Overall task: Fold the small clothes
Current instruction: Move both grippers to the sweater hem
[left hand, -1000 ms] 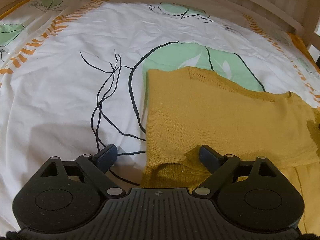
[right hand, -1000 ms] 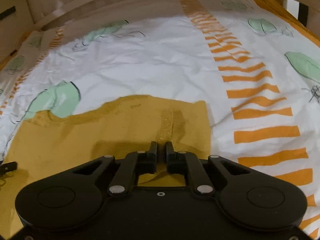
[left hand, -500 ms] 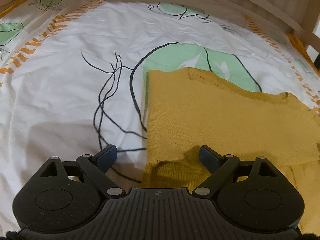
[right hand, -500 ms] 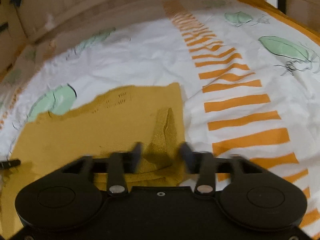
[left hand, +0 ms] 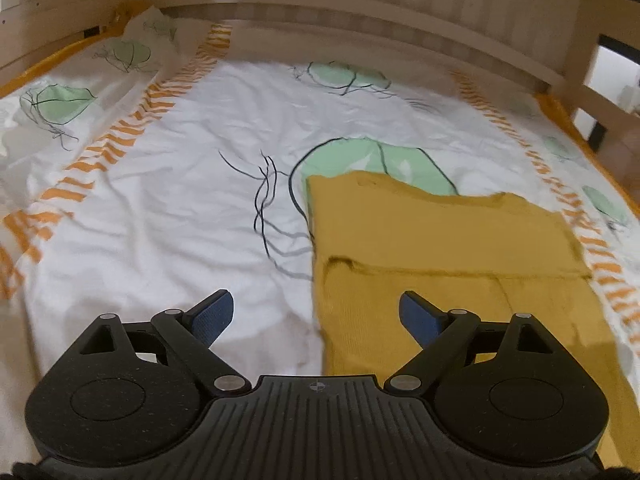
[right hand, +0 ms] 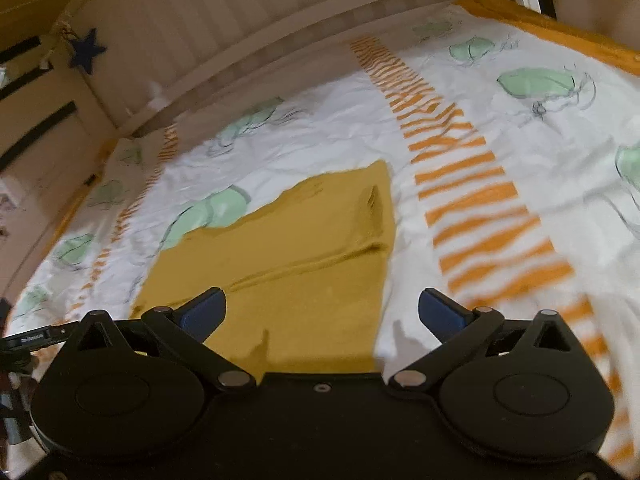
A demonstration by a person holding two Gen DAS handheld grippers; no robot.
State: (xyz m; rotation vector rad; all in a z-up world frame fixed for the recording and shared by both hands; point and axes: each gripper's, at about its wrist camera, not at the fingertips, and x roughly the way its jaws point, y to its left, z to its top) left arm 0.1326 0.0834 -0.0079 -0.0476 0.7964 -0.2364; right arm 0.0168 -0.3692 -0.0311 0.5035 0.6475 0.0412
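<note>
Mustard knit garment point(left hand: 440, 236) lying part-folded on the printed bedsheet point(left hand: 168, 208), left gripper point(left hand: 316, 314) spread empty, right gripper point(right hand: 322, 312) opening empty; likely risk: the loose upper fold point(right hand: 320, 258) slipping if snagged on regrasp.

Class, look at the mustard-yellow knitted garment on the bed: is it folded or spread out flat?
Folded. The yellow garment shows a layer doubled over the part beneath, with a fold edge running across it, also visible from the right wrist.

bed sheet point(left hand: 168, 208) | leaf print | folded mustard garment point(left hand: 432, 232) on it
</note>
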